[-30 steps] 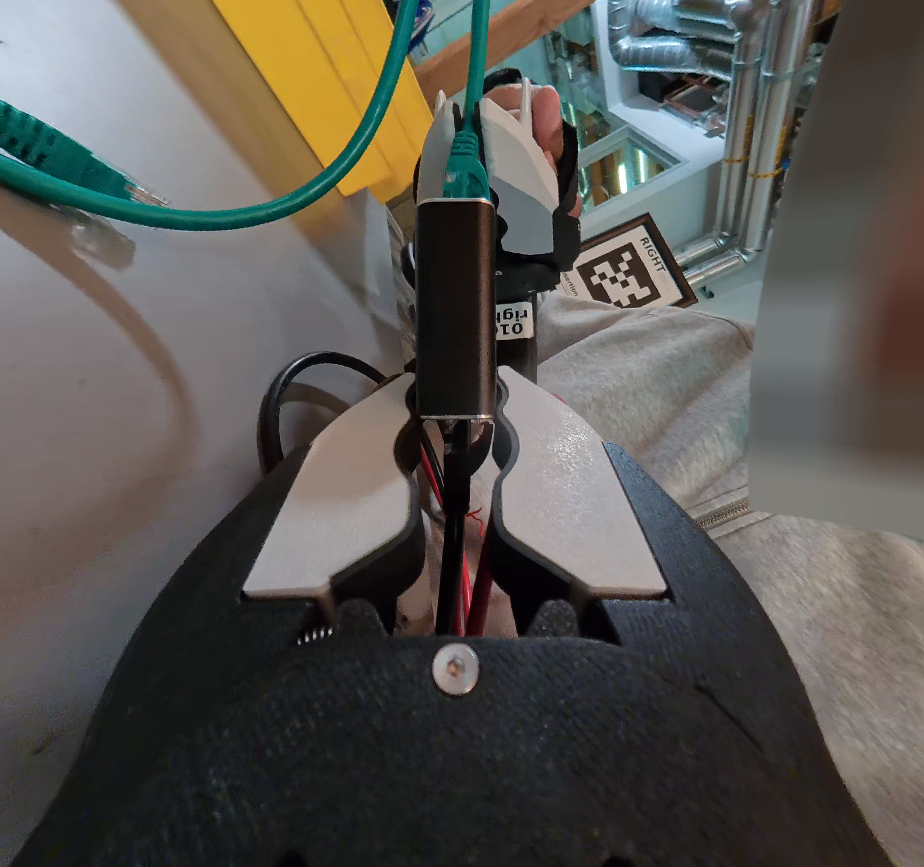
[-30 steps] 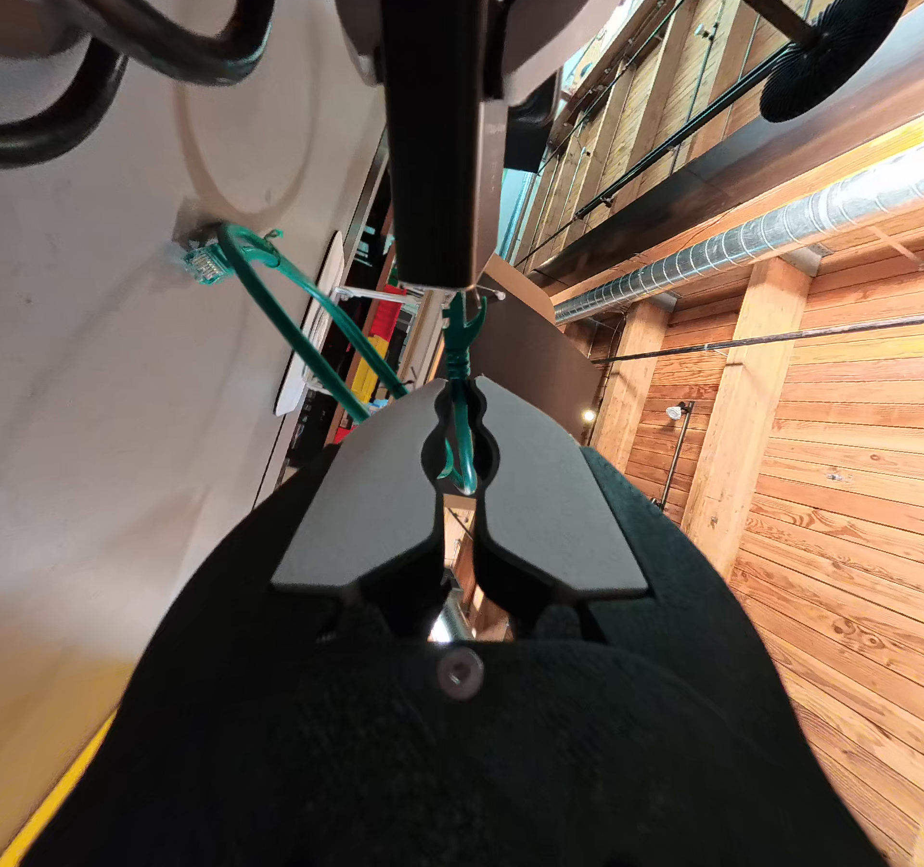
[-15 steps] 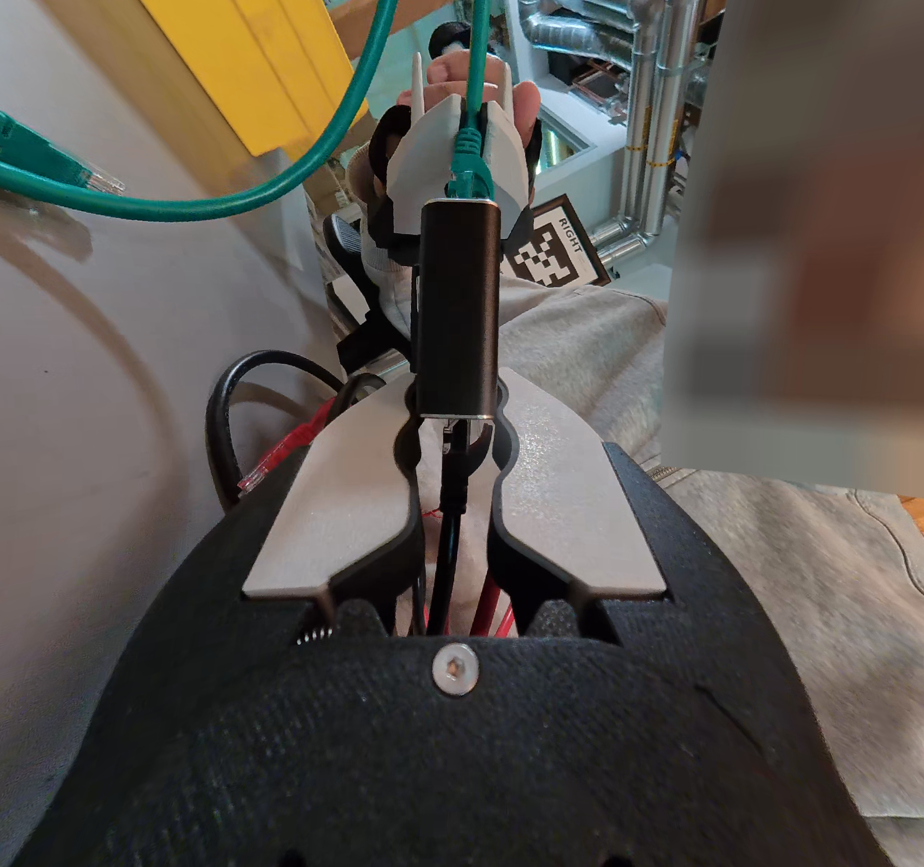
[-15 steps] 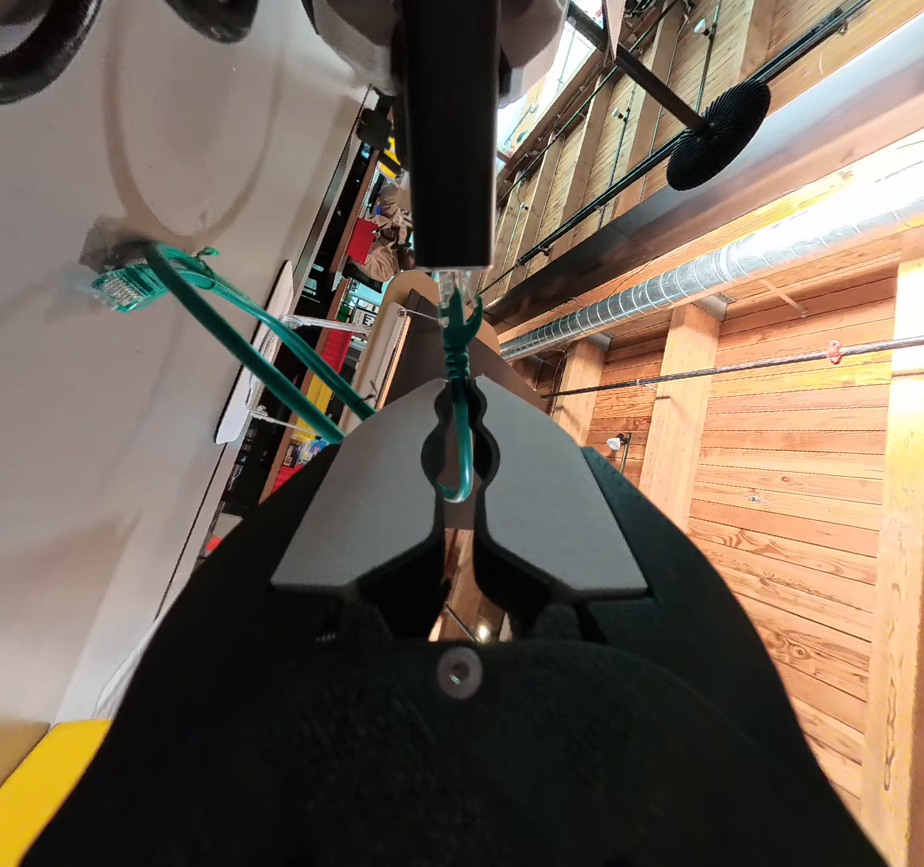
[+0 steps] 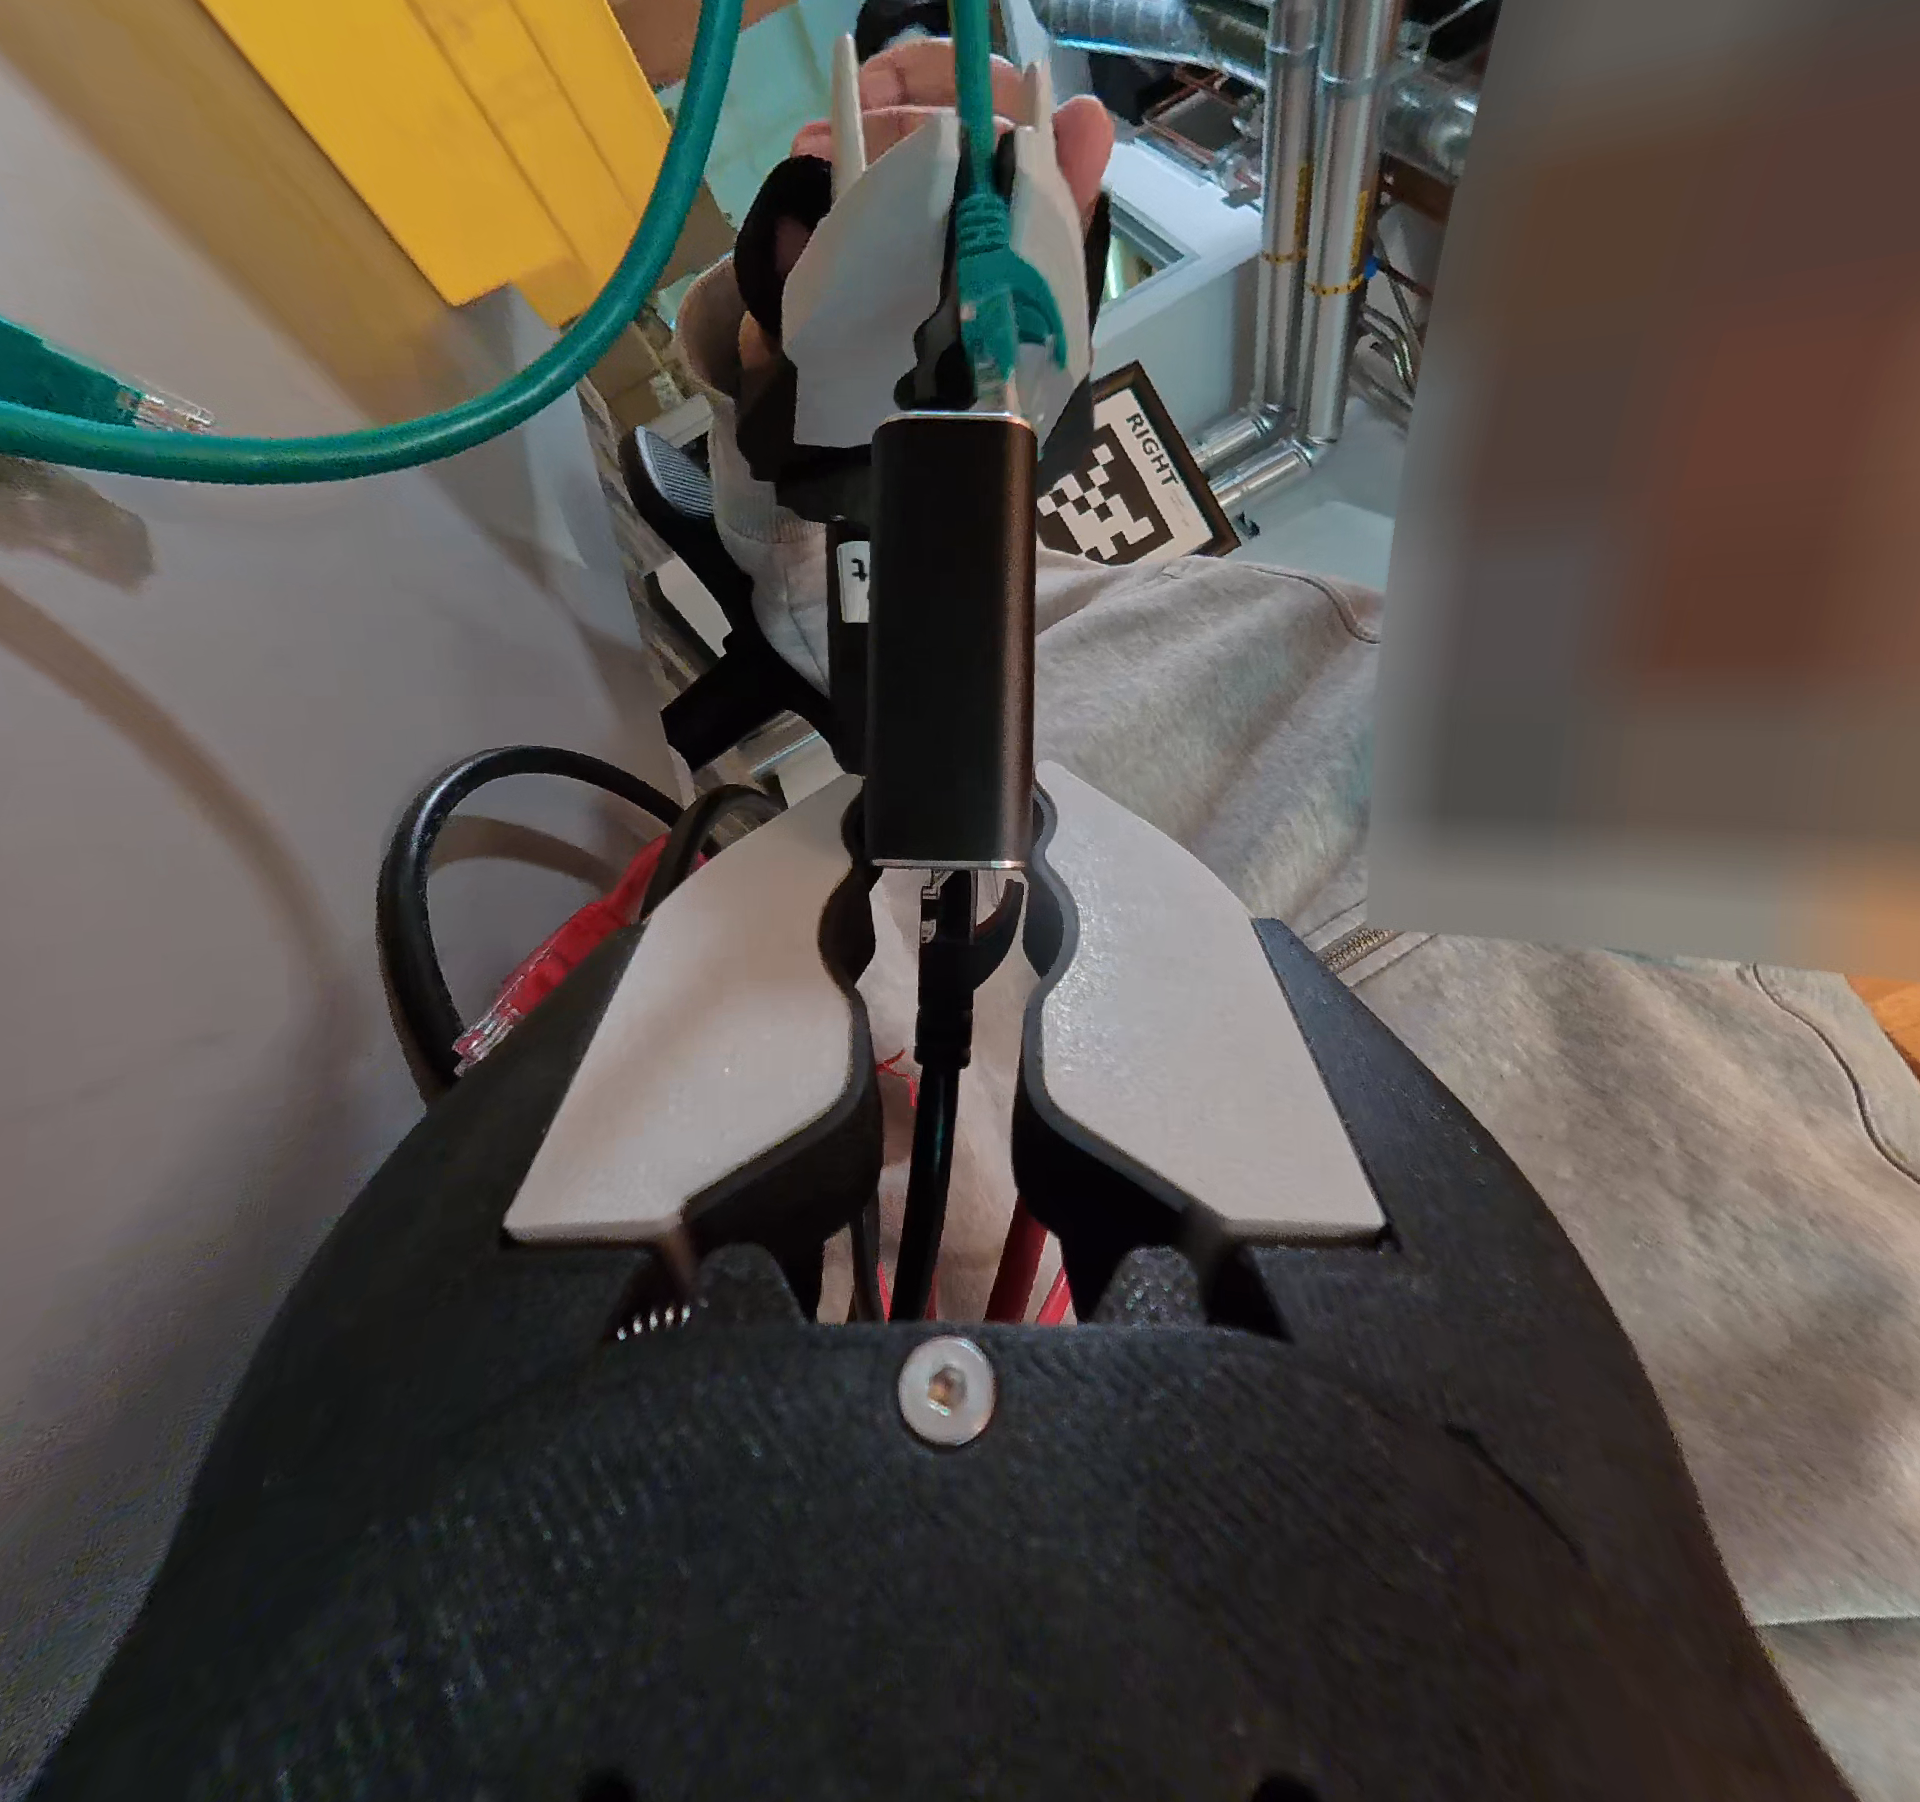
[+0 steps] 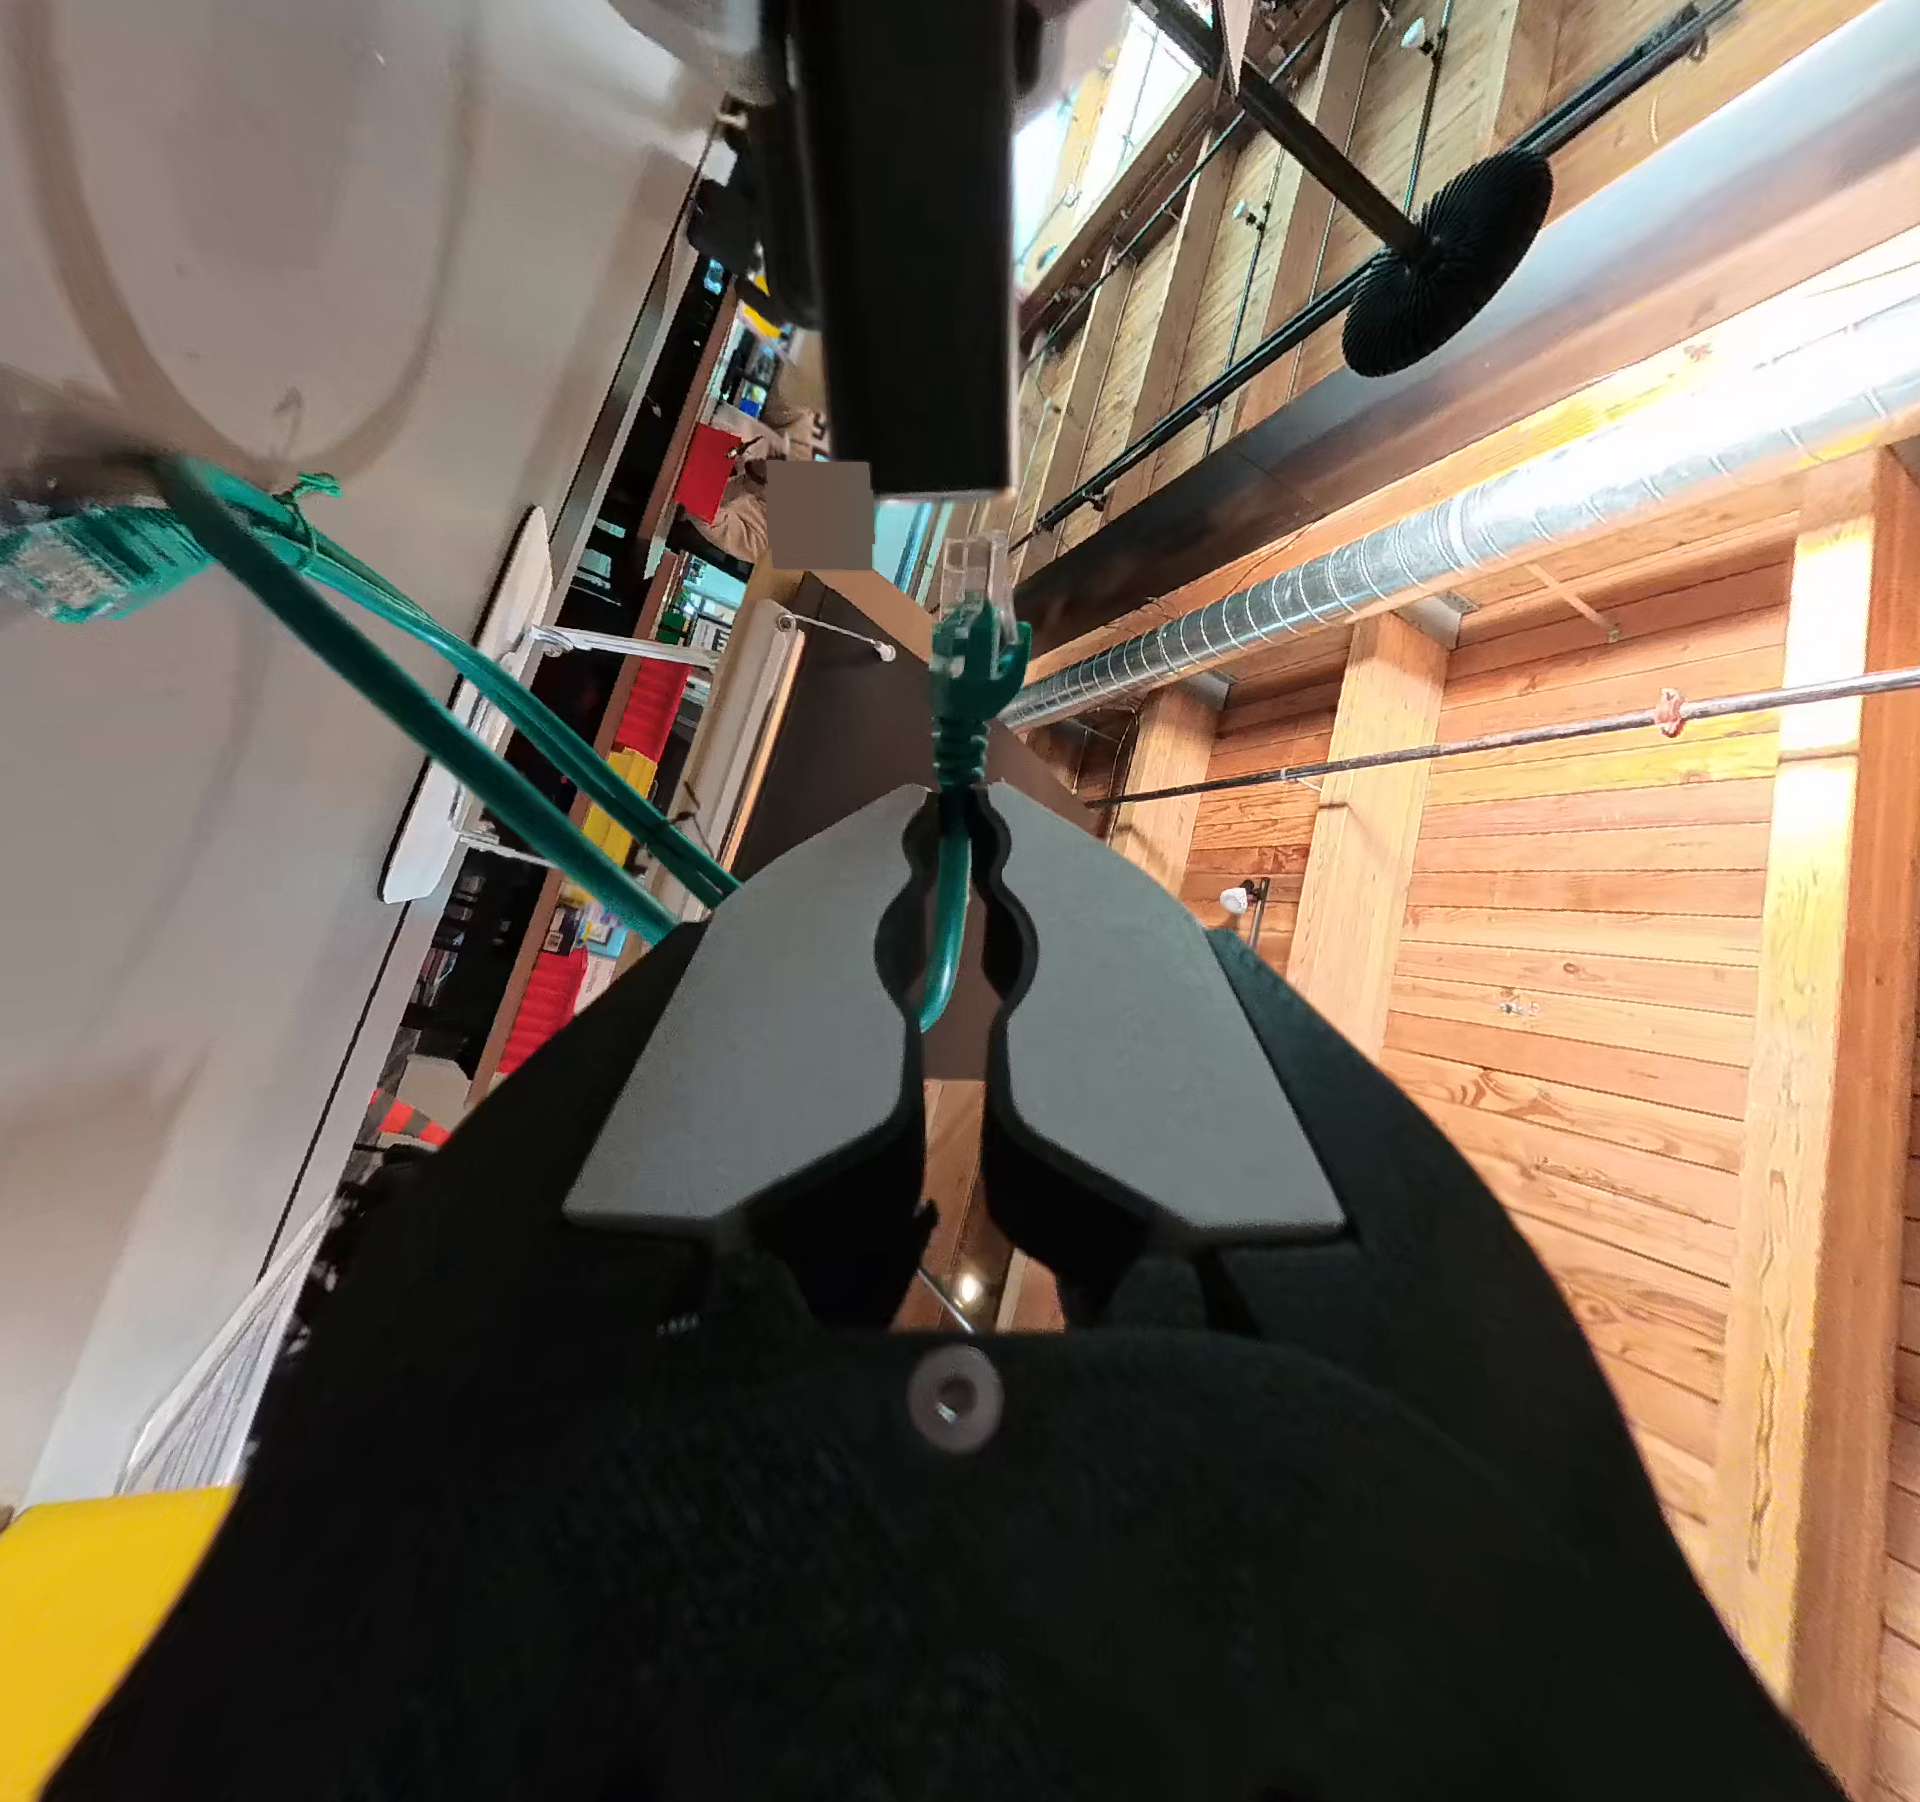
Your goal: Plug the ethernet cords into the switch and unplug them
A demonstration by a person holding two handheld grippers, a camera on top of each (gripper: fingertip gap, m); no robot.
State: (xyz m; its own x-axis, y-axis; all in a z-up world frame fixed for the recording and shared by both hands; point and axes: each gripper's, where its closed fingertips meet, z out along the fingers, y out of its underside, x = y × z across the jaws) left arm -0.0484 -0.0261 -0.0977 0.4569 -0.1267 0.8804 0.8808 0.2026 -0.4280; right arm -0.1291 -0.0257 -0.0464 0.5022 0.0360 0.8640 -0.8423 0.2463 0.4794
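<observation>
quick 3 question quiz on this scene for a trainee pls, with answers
1. True or false: the green plug sits fully inside the black switch.
2. What does the left gripper grip?
A. a red cord
B. the black switch
C. nothing
3. Fill in: the right gripper is shut on the ______ cord.

Key:
1. False: in the right wrist view the clear plug tip shows outside the switch's end.
2. B
3. green

Black textured gripper [image 5: 951, 879] bodies w/ grey finger plates, silver screw [image 5: 943, 1391]; grey sweatshirt sleeve [image 5: 1195, 692].
</observation>
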